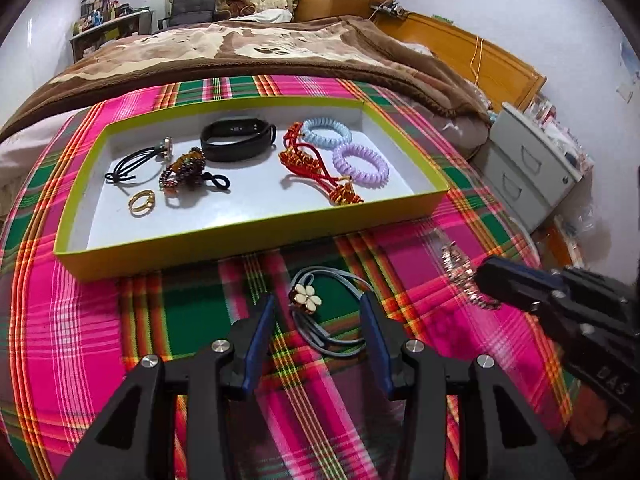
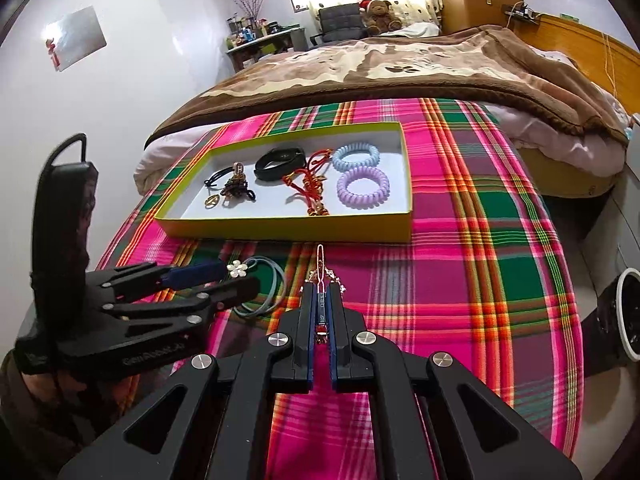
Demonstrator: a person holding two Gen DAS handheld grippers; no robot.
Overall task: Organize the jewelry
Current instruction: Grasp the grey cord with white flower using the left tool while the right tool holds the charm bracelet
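- My left gripper (image 1: 318,312), jaws apart, is straddling the blue flower hair tie (image 1: 306,298) near the tray's (image 1: 200,248) front edge.
- My right gripper (image 2: 320,292) is clamping a thin silvery clip (image 2: 320,266).

I see a pink-green plaid cloth (image 1: 460,240), a yellow-green tray (image 1: 256,240), lilac coil (image 1: 361,165) at its three o'clock, probably blue-grey cord (image 1: 340,344).
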